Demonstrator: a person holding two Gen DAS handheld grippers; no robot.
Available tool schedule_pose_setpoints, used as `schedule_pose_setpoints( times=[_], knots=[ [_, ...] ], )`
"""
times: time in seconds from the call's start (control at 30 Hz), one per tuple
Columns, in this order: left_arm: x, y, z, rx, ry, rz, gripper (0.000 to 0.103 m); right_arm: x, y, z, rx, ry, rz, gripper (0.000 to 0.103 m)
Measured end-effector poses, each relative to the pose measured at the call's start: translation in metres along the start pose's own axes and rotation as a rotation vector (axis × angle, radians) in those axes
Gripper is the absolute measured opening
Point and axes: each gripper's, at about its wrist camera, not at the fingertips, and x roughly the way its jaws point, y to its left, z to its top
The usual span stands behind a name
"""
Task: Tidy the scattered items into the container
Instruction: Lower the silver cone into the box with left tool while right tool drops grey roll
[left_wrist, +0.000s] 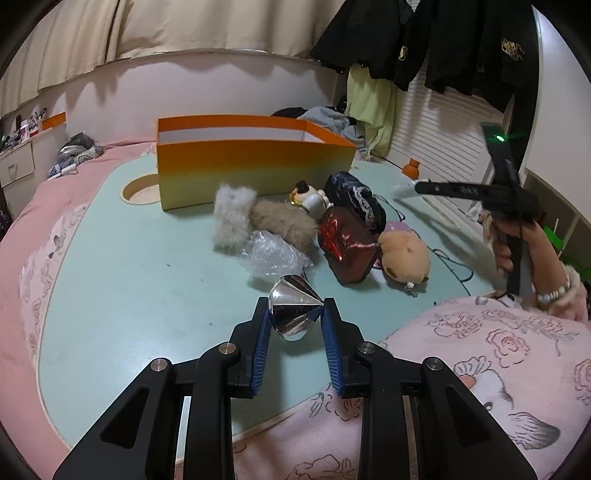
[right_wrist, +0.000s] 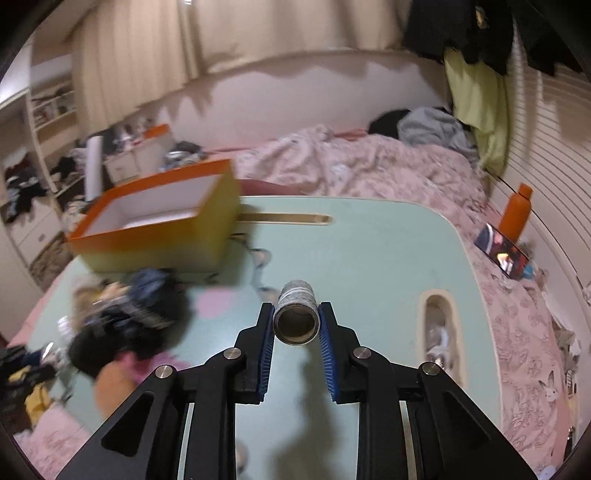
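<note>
Now, left gripper (left_wrist: 295, 314): clamped on silver cone (left_wrist: 293, 312), well short of orange box (left_wrist: 255, 166).
Right gripper (right_wrist: 295, 321): pinching cardboard tube (right_wrist: 296, 317), right of the box.
Advice: lift both clear over the rim before releasing.

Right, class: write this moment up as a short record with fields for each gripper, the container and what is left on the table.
left gripper: shut on a shiny silver cone
right gripper: shut on a small grey tube, open end towards the camera
container: orange box, upright on the green table, open top
left out: fluffy toy, red foil packet, plush bear
</note>
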Motion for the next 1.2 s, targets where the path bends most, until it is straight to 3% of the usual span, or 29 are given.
schedule_pose_setpoints(
  times=[0.2,0.43,0.53,0.73,0.97,1.03,1.07,1.1,1.2],
  knots=[
    [-0.013,0.005,0.008,-0.029,-0.044,-0.001,0.029,-0.038,0.034,0.0,-0.047,-0.08,0.091,0.023],
    [-0.017,0.014,0.044,-0.03,-0.079,0.014,0.029,-0.045,0.068,0.04,-0.115,-0.144,0.144,0.023],
    [-0.015,0.022,0.08,-0.027,-0.116,0.052,0.029,-0.032,0.082,0.062,-0.122,-0.153,0.176,0.023],
    [0.015,0.052,0.148,-0.11,-0.127,0.035,0.029,0.016,0.11,0.096,-0.163,-0.12,0.161,0.023],
    [0.082,0.072,0.178,-0.166,-0.049,0.079,0.029,0.073,0.126,0.104,-0.204,-0.032,0.088,0.024],
    [0.093,0.076,0.178,-0.184,-0.039,0.101,0.029,0.081,0.128,0.102,-0.212,-0.026,0.076,0.032],
    [0.096,0.078,0.177,-0.199,-0.032,0.097,0.03,0.082,0.128,0.101,-0.216,-0.021,0.071,0.042],
    [0.097,0.08,0.176,-0.213,-0.024,0.084,0.037,0.082,0.128,0.099,-0.218,-0.023,0.066,0.049],
    [0.092,0.079,0.169,-0.22,-0.028,0.064,0.058,0.073,0.126,0.093,-0.221,-0.049,0.066,0.056]
  ],
)
